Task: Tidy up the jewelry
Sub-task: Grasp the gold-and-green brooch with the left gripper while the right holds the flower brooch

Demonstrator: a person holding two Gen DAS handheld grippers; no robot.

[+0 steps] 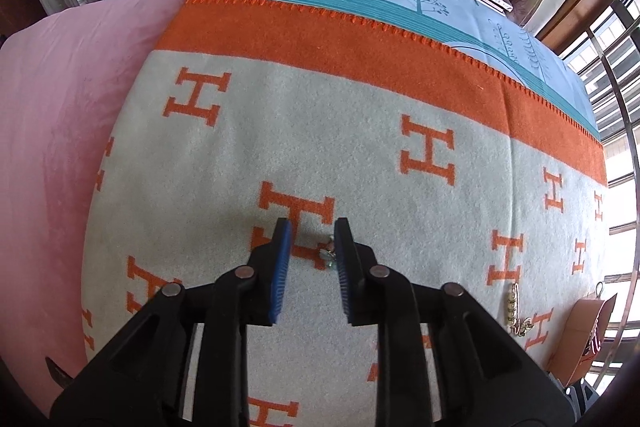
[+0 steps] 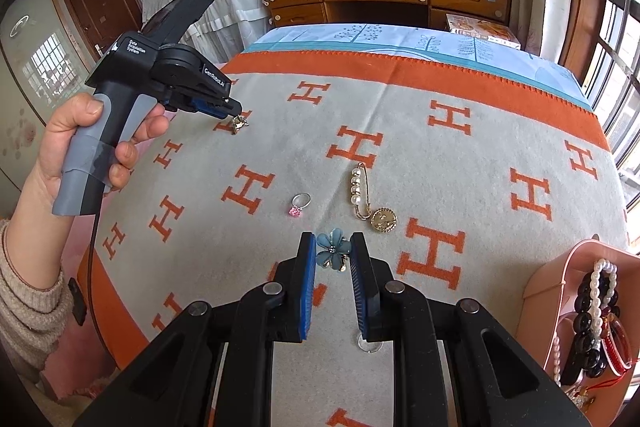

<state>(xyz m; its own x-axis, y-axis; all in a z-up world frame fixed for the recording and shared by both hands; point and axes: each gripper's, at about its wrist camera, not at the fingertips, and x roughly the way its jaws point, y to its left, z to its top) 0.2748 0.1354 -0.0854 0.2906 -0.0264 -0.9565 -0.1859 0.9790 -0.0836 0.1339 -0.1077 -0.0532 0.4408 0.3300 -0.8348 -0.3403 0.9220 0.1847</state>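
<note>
Two grippers work over the H-patterned blanket on the bed. The right gripper is clamped on a blue flower brooch. The left gripper stands released, a small sparkly piece lying on the blanket between its pads, against the right one.

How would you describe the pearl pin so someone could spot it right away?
Look at the grey blanket with orange H letters. Near its middle, right of the pink-stone ring, lies the pearl pin. It alone is a long gold safety pin with a row of white pearls and a round gold charm.
</note>
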